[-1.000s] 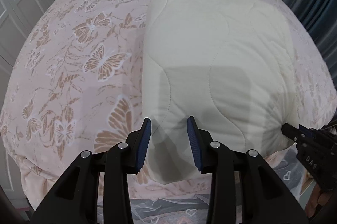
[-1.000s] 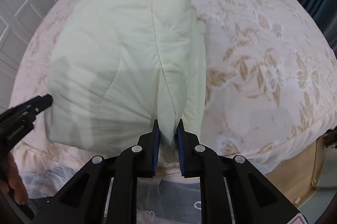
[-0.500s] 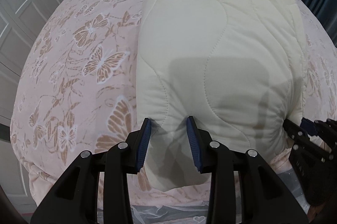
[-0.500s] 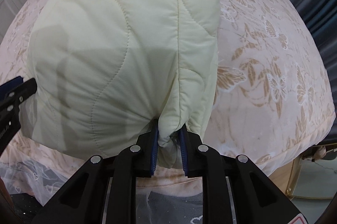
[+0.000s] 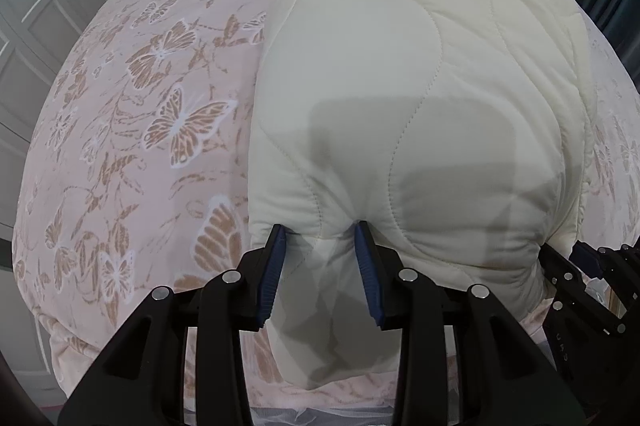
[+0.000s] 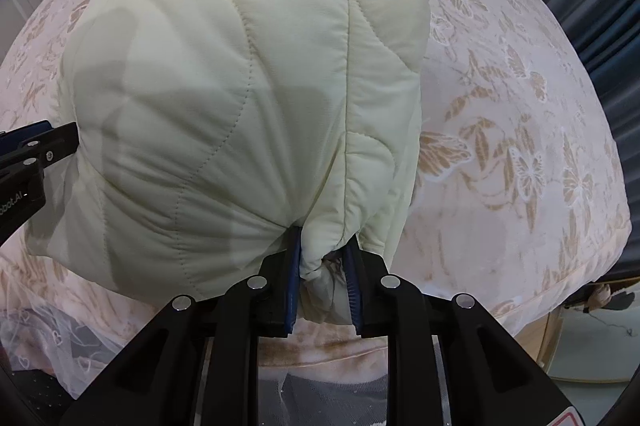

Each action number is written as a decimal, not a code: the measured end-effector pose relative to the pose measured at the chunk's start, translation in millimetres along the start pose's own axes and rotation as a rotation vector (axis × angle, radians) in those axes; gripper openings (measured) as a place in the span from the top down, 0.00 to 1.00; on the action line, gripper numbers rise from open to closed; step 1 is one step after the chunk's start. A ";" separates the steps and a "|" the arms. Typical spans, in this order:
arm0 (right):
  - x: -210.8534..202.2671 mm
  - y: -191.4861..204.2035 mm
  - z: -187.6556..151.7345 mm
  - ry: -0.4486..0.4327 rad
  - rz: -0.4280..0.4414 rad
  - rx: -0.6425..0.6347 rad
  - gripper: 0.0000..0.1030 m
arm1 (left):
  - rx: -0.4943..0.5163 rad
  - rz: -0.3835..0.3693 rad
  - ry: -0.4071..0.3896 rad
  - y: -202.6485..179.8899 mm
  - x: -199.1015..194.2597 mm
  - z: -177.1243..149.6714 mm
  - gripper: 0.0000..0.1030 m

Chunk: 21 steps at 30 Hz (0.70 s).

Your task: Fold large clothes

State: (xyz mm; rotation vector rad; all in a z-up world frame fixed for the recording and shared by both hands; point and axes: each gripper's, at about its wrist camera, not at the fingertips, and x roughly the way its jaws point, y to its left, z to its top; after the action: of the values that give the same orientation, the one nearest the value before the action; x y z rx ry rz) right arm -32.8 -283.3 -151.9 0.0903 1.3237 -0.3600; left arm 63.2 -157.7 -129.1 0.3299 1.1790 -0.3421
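The cream quilted jacket (image 5: 420, 114) lies folded on the butterfly-print bedspread (image 5: 152, 114), filling the middle and right of the left wrist view, its near edge hanging towards the bottom of the frame. It looks puffy, light and soft, likely springy and a little slippery, so a thick pinch at the hem corners should hold best. The left gripper (image 5: 320, 266) squeezes a wad of the near left edge between its blue pads. In the right wrist view the right gripper (image 6: 323, 274) is at the bottom centre, its jaws opening around a bunched corner that remains between them. At the left edge of that view, the other tool bears partial lettering, apparently "bot.AI".
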 end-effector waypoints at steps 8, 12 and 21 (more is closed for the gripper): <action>5.1 -8.3 3.3 0.012 0.047 0.041 0.77 | 0.015 0.009 -0.007 -1.6 4.2 2.0 0.67; -1.6 -17.0 3.2 0.002 0.077 0.091 0.75 | 0.012 0.000 -0.001 -0.4 2.8 2.8 0.65; -27.8 -43.3 11.0 -0.054 0.127 0.228 0.35 | -0.196 -0.136 0.015 64.4 -6.4 26.6 0.09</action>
State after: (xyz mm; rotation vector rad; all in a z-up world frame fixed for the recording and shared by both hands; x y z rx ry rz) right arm -41.4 -321.4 -116.5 0.3517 1.2132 -0.4011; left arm 110.7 -110.4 -109.2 0.0822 1.2417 -0.3397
